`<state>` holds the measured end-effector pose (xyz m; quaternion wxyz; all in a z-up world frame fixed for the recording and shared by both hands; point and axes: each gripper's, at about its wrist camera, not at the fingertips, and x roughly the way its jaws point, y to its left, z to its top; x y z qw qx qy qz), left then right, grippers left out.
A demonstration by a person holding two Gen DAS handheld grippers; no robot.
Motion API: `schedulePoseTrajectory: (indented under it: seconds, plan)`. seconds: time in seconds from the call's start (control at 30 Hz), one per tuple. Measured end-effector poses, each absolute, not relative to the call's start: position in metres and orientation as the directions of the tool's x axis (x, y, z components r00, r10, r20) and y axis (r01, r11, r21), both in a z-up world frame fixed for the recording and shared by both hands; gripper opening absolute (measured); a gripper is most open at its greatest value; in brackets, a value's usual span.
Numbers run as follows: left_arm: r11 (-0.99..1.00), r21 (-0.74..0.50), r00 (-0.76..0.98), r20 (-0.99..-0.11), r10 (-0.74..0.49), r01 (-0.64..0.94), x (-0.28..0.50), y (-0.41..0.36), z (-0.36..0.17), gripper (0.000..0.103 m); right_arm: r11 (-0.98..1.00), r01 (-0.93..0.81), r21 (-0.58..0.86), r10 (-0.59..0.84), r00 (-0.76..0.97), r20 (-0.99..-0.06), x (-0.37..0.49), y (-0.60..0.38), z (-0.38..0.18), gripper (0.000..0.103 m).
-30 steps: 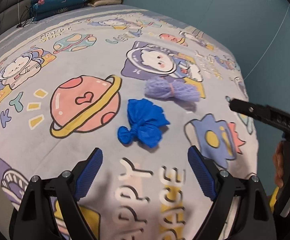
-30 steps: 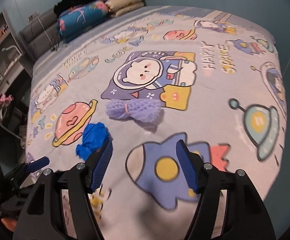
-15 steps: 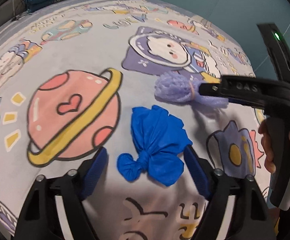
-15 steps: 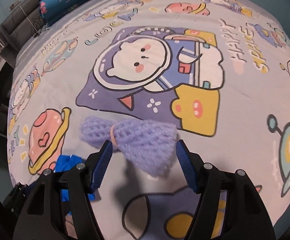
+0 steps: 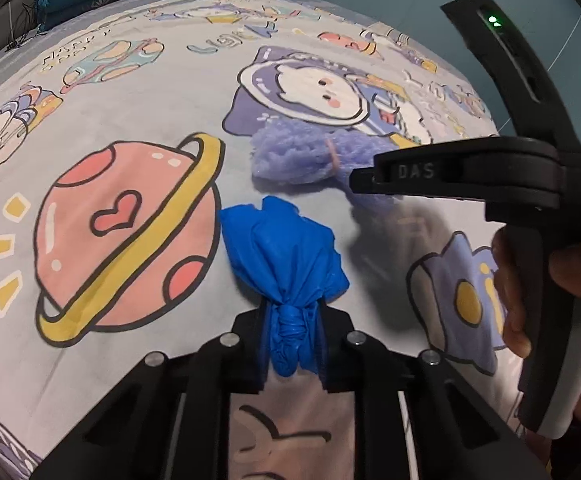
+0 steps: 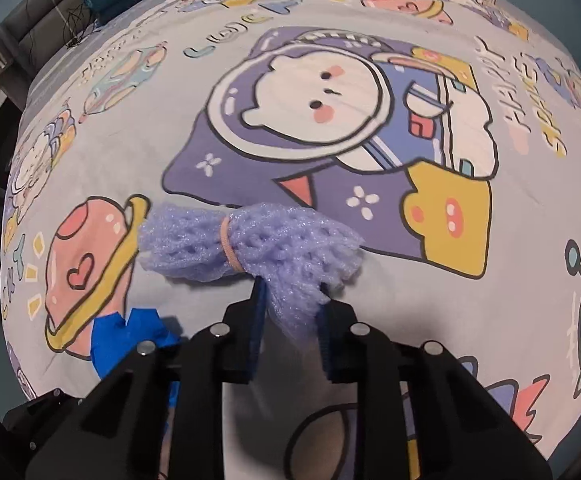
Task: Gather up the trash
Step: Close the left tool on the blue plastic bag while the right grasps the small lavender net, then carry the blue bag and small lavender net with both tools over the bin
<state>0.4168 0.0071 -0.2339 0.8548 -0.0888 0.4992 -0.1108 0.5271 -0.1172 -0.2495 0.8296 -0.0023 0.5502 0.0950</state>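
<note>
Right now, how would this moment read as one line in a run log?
left hand-held gripper: shut on blue knotted bag | right hand-held gripper: shut on purple foam net | both items on bedspread

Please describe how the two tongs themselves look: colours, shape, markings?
Both tongs, left and right, have black angular plastic linkages with silver pivot pins and ribbed blue finger pads. The right one's body shows embossed letters "DAS" and a green light; a bare hand grips it.

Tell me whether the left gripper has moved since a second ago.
Yes. The left gripper went forward over the bedspread, toward the pink planet print, and its jaws are now shut on the blue bag.
</note>
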Motion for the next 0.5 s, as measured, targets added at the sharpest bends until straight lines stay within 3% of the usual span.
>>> schedulePoseTrajectory:
  seconds: [0.23,0.5]
  plan:
    - [0.957,-0.249,0.560,-0.777,-0.288,0.147,0.373,0.020,-0.179,0.016,0.970,-0.173,0.168,0.230,0.449,-0.864,0.494,-0.133,-0.204,0.020]
    - [0.944,-0.206,0.658,-0.678,-0.327,0.258,0.300,0.012,-0.104,0.016,0.969,-0.157,0.192,0.247,0.569,-0.785,0.391,-0.185,-0.132,0.020]
